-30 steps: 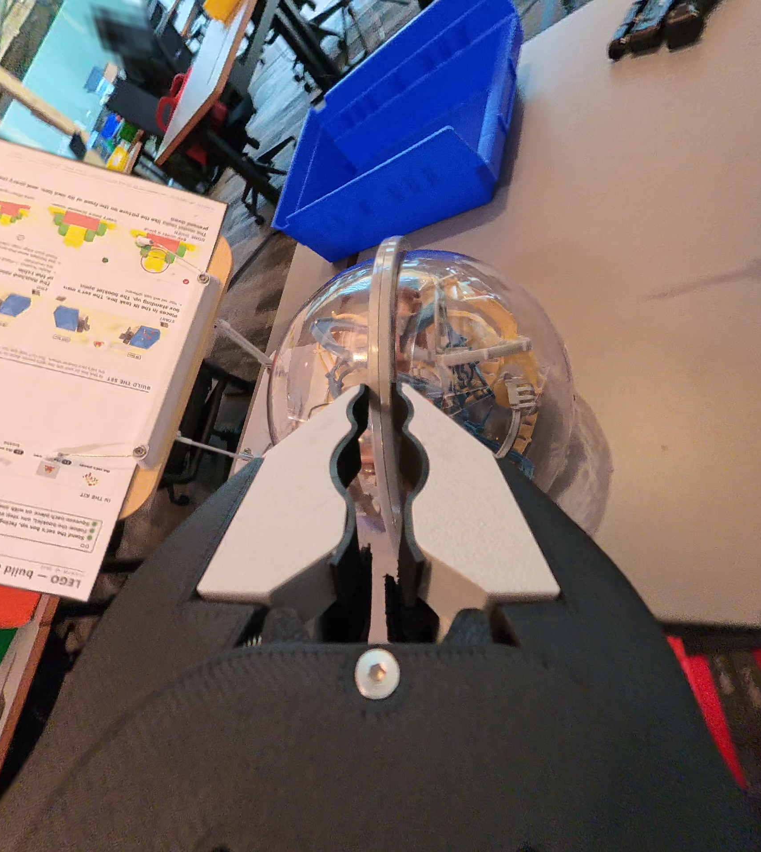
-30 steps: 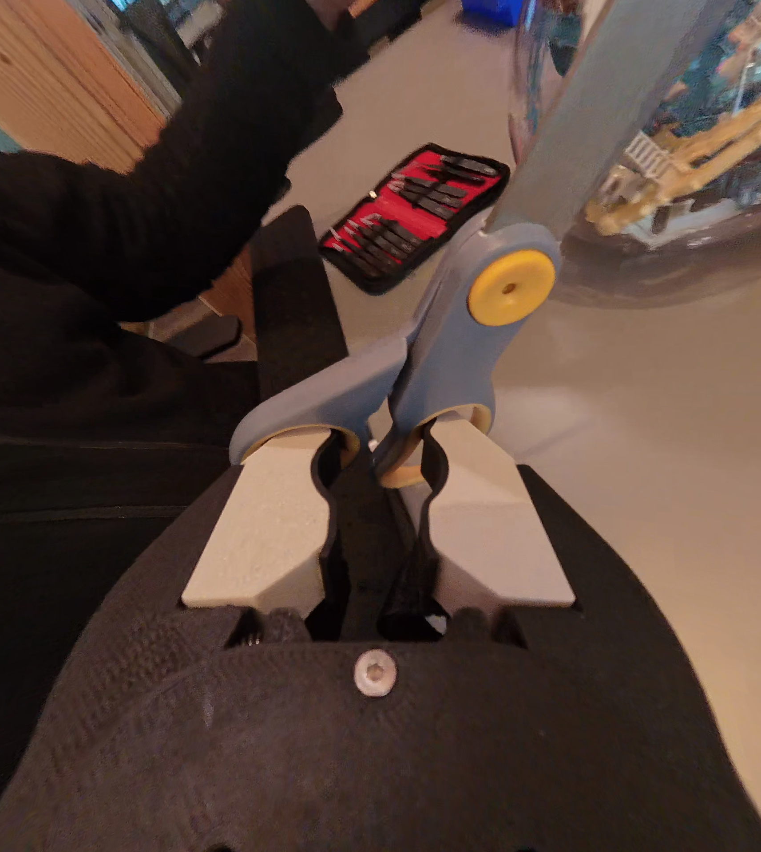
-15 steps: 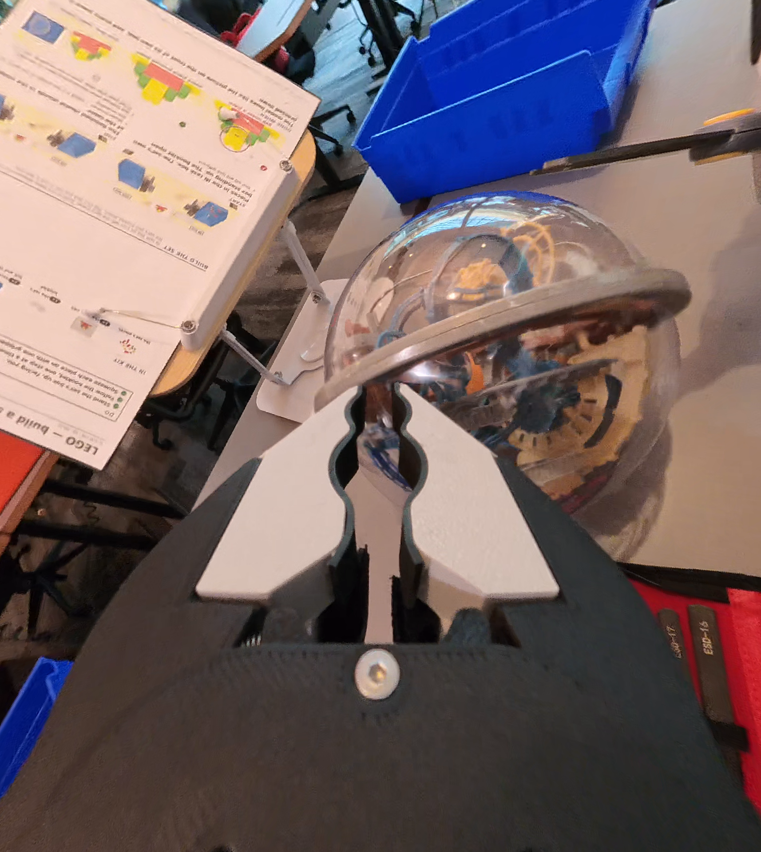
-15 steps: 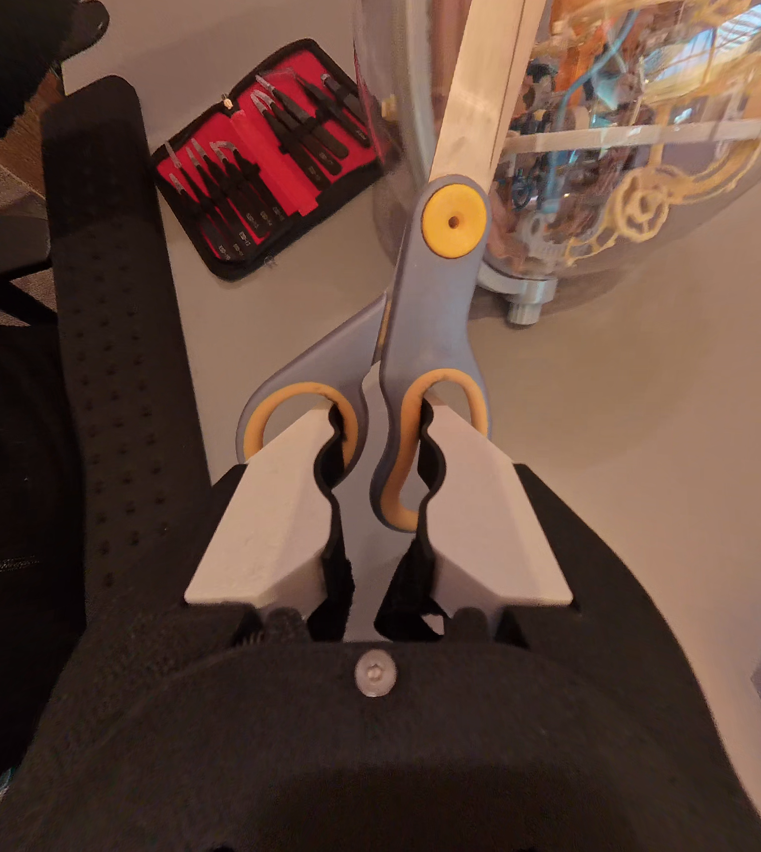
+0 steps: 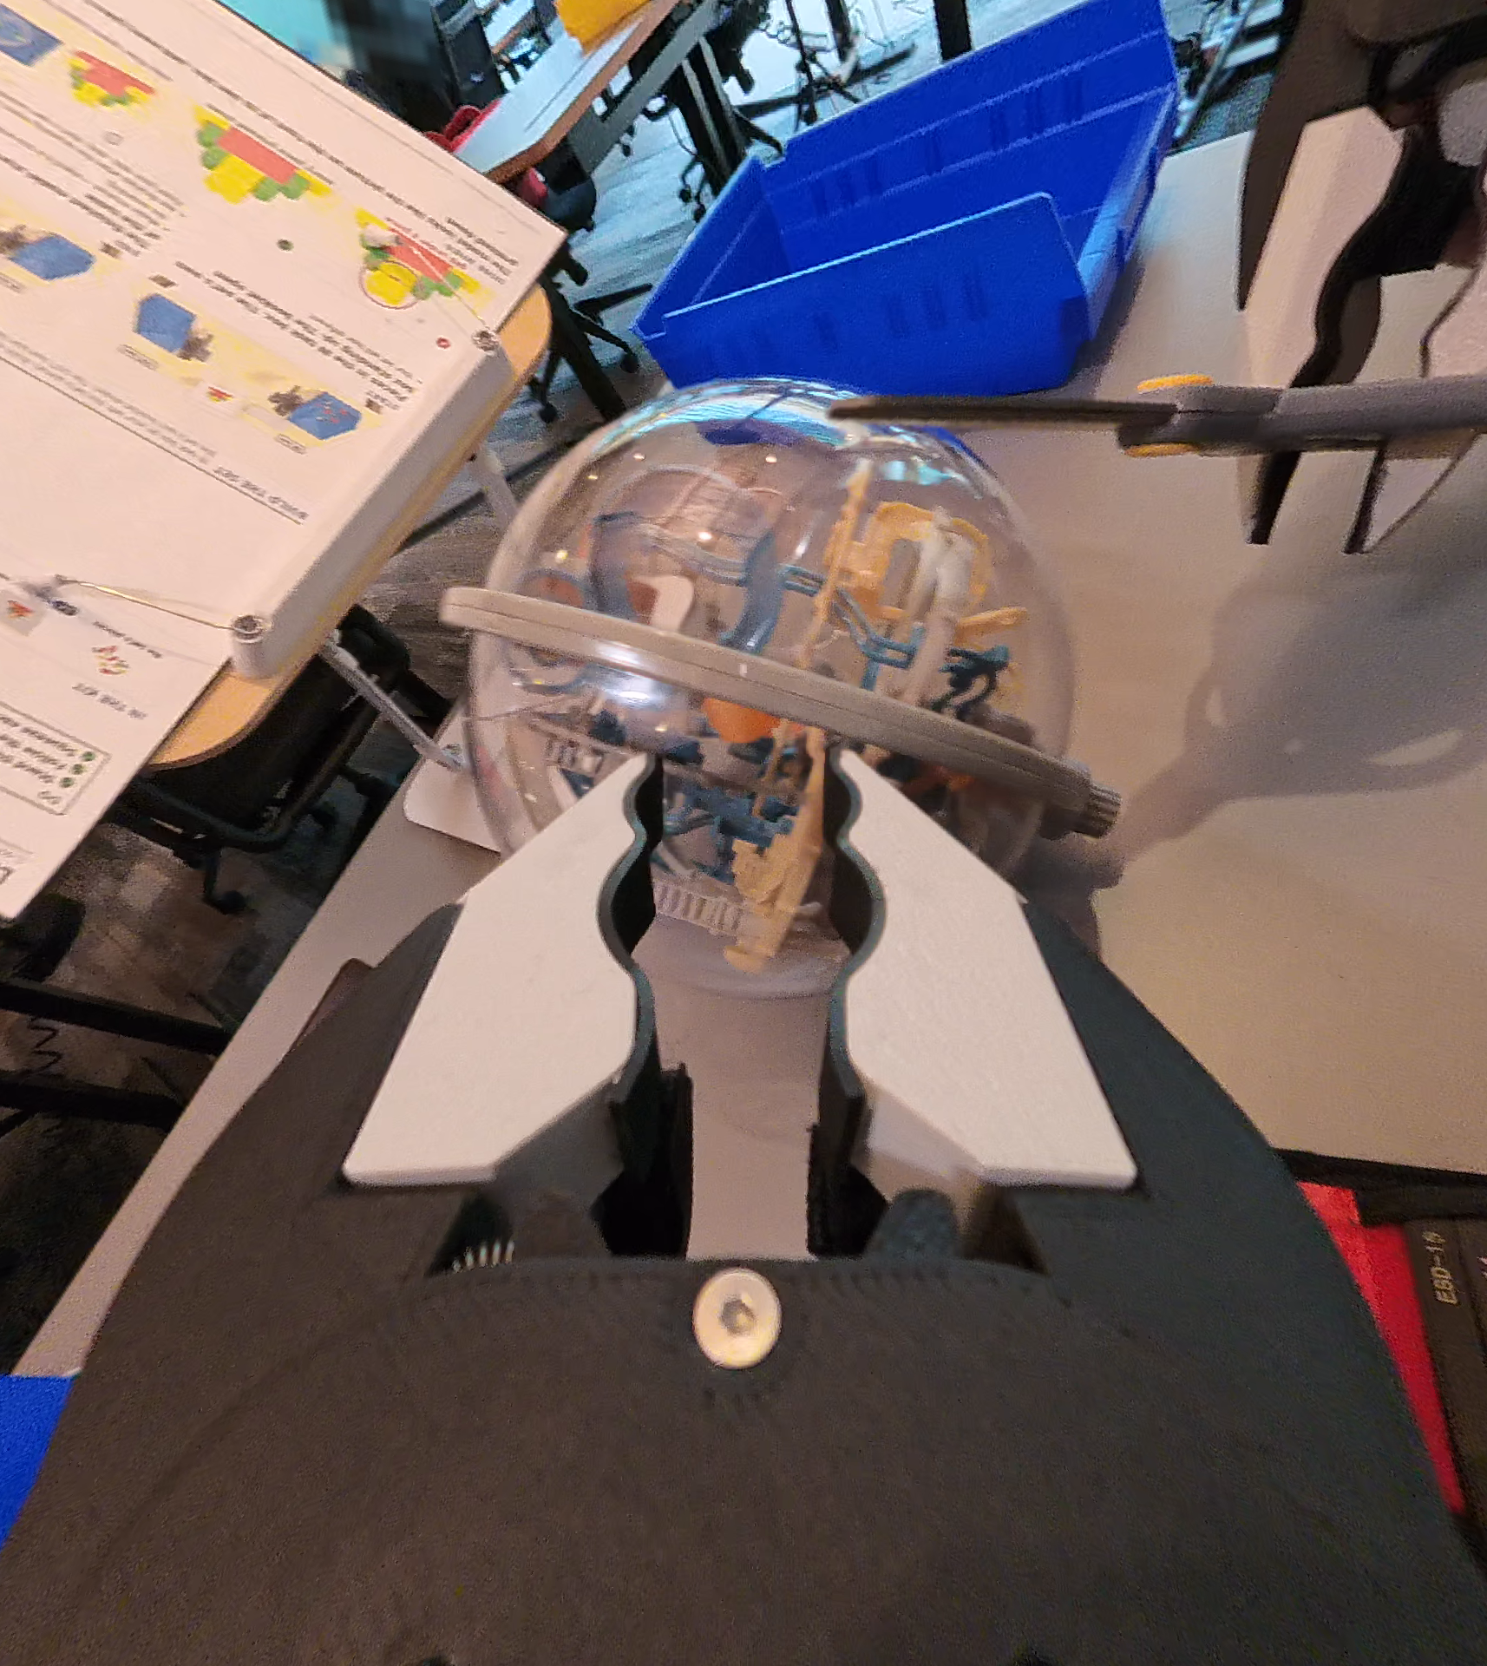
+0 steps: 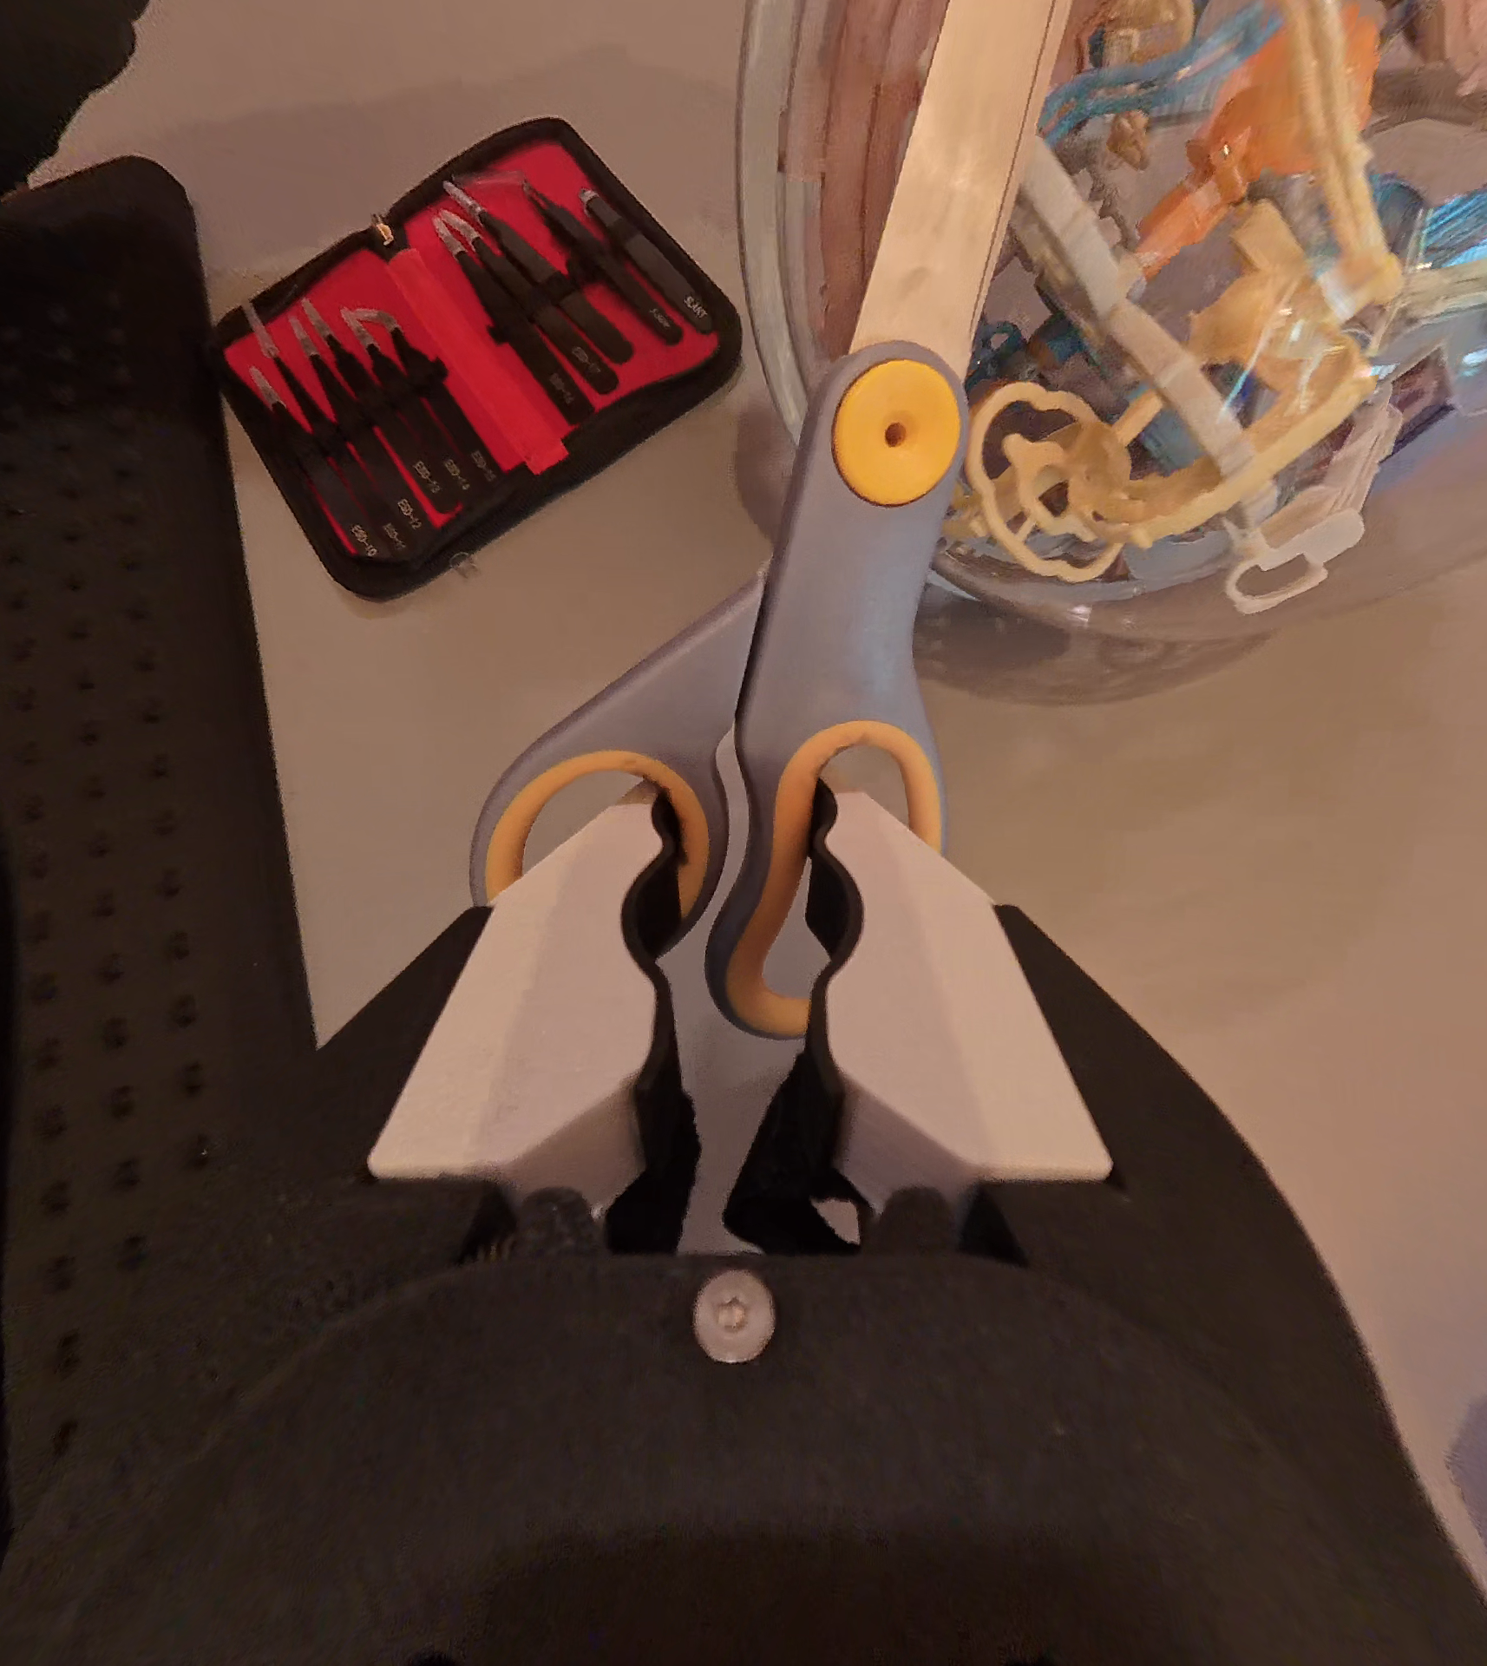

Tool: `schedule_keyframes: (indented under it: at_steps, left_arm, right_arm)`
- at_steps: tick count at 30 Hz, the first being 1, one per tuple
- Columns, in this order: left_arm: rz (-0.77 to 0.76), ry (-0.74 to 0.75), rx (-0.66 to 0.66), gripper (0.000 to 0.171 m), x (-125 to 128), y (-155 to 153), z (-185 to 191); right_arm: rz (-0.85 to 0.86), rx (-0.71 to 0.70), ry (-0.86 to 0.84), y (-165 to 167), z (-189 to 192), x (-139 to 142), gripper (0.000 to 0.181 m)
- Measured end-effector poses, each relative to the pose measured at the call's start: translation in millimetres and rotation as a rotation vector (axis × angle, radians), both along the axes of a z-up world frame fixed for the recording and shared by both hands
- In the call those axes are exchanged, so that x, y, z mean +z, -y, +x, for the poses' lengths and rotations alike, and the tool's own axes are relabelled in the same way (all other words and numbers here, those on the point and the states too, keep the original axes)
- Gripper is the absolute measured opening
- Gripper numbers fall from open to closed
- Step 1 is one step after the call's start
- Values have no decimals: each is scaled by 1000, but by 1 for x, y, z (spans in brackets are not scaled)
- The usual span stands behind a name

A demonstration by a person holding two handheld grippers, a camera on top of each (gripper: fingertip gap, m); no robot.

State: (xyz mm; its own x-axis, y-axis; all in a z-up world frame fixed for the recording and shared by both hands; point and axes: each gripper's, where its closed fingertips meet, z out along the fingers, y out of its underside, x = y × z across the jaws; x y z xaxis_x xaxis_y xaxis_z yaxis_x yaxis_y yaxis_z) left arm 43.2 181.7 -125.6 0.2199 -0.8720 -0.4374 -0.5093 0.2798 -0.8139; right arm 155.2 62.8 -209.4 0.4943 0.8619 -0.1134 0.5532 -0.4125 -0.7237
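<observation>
The left gripper (image 5: 740, 793) stands with its jaws apart, gripping nothing, its tips just before the clear maze ball (image 5: 767, 622), which rests on the desk (image 5: 1263, 947) near its left edge. The right gripper (image 6: 744, 820) is clamped on the grey and yellow scissors (image 6: 839, 649), whose blade reaches over the top of the ball. An open red tweezer case (image 6: 478, 361) lies at the desk's near edge. A blue bin (image 5: 920, 243) sits beyond the ball.

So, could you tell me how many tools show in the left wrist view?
2: the left tool at the bottom, open before the clear sphere; the right tool upper right, holding the scissors.
</observation>
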Motion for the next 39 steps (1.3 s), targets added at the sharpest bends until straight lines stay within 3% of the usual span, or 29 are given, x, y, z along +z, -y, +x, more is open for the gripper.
schedule_keyframes:
  at_steps: [5, 9, 13, 16, 19, 27, 32, 39]
  left_arm:
    - [51, 1, 14, 44, 2, -3, 4]
    - [7, 37, 41, 81, 4, -19, -7]
    - [-52, 5, -5, 121, -14, -18, -4]
    - [-43, -82, -21, 131, -36, -19, 6]
    - [58, -139, 1, 143, -49, -29, 16]
    - [133, -165, -15, 140, -50, -46, 28]
    - [104, -156, -6, 138, -50, -55, 34]
    - [182, -157, -11, 129, -47, -50, 40]
  right_arm:
    - [19, -36, -25, -11, 7, 4, 20]
    - [64, -100, -41, -37, 17, 22, 20]
    - [95, -161, -63, -77, 26, 47, 20]
    - [75, -167, -66, -108, 28, 51, 20]
    - [64, -148, -76, -132, 31, 52, 22]
    - [-93, -36, -89, -154, 39, 43, 21]
    - [-166, 7, -36, -154, 43, 22, 19]
    - [-186, 18, -11, -147, 44, -1, 19]
